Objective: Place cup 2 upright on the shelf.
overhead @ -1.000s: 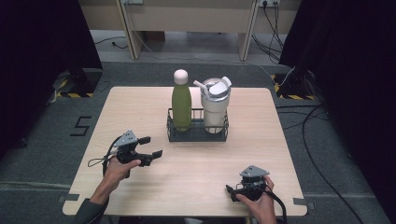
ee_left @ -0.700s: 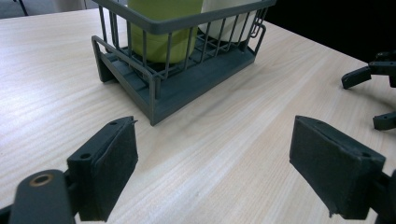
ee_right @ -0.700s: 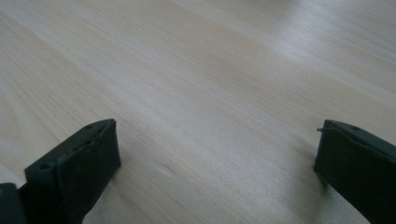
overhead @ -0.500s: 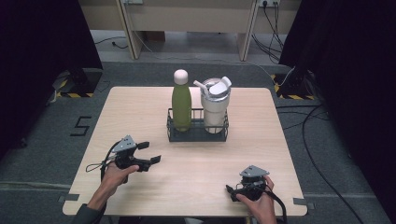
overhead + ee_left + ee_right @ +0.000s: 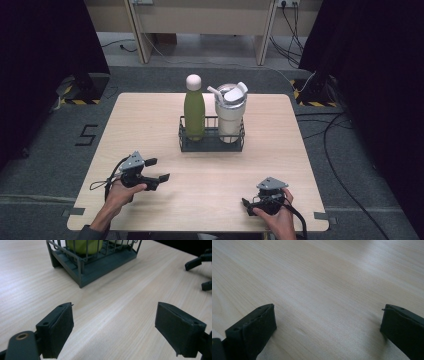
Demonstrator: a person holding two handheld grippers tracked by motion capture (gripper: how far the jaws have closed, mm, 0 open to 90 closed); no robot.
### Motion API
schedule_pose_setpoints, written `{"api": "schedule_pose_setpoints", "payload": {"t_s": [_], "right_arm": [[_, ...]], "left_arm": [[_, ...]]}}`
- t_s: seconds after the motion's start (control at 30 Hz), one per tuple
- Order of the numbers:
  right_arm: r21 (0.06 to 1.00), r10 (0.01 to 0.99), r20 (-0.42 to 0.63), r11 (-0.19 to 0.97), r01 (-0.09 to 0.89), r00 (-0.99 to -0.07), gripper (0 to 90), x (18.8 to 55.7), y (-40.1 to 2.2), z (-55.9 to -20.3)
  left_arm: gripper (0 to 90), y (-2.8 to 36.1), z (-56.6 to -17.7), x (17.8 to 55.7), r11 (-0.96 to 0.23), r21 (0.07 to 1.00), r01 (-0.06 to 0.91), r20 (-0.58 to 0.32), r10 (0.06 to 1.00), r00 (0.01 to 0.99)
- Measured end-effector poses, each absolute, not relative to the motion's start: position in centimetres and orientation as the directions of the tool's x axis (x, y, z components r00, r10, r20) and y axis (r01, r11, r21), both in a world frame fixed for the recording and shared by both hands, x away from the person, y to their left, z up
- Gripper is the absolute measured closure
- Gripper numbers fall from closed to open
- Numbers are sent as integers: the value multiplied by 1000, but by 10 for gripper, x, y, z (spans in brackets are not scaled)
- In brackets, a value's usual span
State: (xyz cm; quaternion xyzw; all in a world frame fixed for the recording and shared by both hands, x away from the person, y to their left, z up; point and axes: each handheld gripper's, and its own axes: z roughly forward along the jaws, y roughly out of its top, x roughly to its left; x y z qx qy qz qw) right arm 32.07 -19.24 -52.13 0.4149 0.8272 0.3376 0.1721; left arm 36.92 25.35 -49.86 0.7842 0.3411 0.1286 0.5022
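So far nothing grasped: green bottle (image 5: 194, 111) and white tumbler (image 5: 230, 116) upright in wire caddy (image 5: 211, 144), far centre of tabletop (image 5: 150, 120); left hand-held gripper (image 5: 159, 170) near-left, jaws apart, empty; right hand-held gripper (image 5: 246, 204) near-right, jaws apart, empty; reach and pick left

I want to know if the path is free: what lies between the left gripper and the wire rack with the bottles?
Nothing: between the left gripper and the wire rack there is bare tabletop, seen in the high view and the left gripper view.
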Motion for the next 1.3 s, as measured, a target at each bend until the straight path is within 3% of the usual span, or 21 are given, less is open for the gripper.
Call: {"api": "schedule_pose_setpoints", "payload": {"t_s": [1.3], "right_arm": [[701, 803, -5, 428, 570, -596, 4, 321, -192, -521]], "left_arm": [[149, 270, -521, 332, -313, 841, 442, -109, 702, 704]]}}
